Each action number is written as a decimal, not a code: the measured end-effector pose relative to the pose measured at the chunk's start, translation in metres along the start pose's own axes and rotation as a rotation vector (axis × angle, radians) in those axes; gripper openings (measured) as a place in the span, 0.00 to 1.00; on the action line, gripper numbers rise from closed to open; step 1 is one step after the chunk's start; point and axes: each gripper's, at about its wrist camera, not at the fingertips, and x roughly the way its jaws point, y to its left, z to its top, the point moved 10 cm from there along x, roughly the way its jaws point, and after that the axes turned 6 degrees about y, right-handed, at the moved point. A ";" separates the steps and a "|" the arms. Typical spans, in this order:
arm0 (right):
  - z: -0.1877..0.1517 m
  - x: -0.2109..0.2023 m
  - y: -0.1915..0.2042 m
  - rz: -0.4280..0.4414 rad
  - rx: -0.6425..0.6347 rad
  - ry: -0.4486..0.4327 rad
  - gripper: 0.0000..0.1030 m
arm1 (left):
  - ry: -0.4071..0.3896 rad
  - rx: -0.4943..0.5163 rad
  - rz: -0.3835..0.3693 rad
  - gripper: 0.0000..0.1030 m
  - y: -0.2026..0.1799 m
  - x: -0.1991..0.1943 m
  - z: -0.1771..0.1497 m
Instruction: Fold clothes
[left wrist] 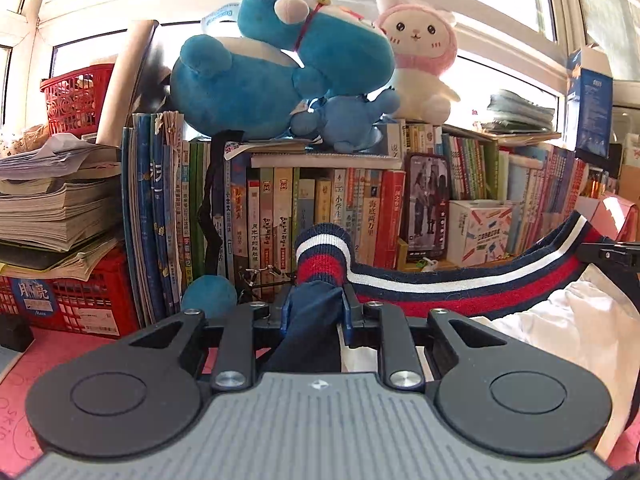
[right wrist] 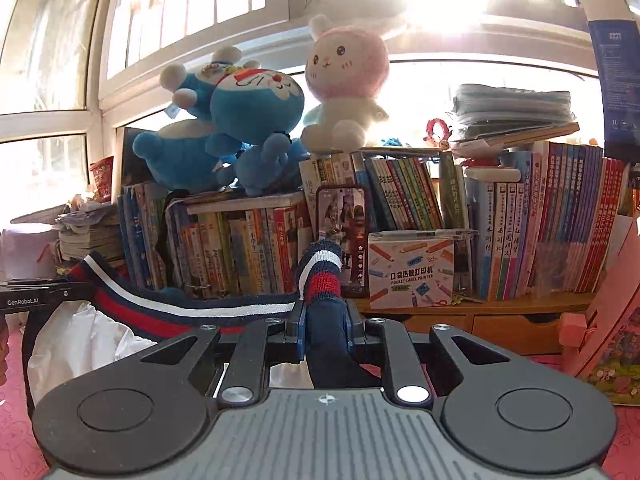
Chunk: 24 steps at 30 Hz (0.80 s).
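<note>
Jaws of left gripper (left wrist: 314,306) and right gripper (right wrist: 326,326) nearly closed, each pinching a bunched navy garment (left wrist: 308,340) at its striped ribbed hem (left wrist: 460,280), stretched sagging between them (soft, light, probably stretchy knit). Bookshelf (right wrist: 500,308) behind.

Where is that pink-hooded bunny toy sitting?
In both views the bunny toy sits atop the row of books, before the window, right of the blue plush.

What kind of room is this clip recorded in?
Most likely a home study or child's room: rows of children's books along a window, plush toys piled on top, and a pink mat underneath.
</note>
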 end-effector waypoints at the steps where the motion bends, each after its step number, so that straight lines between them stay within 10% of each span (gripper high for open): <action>1: -0.008 0.025 -0.005 -0.012 0.008 0.034 0.18 | 0.035 0.000 0.019 0.22 0.003 0.020 -0.007; 6: -0.056 0.134 -0.029 -0.071 0.048 0.203 0.18 | 0.173 -0.011 0.086 0.23 0.017 0.094 -0.051; 14: -0.098 0.175 -0.041 -0.081 0.093 0.279 0.22 | 0.215 0.046 0.110 0.43 0.027 0.119 -0.083; 20: -0.102 0.183 -0.048 -0.070 0.136 0.346 0.36 | 0.262 0.019 0.199 0.85 0.045 0.114 -0.076; 24: -0.086 0.146 -0.051 -0.027 0.200 0.294 0.88 | 0.271 0.004 0.198 0.95 0.064 0.088 -0.061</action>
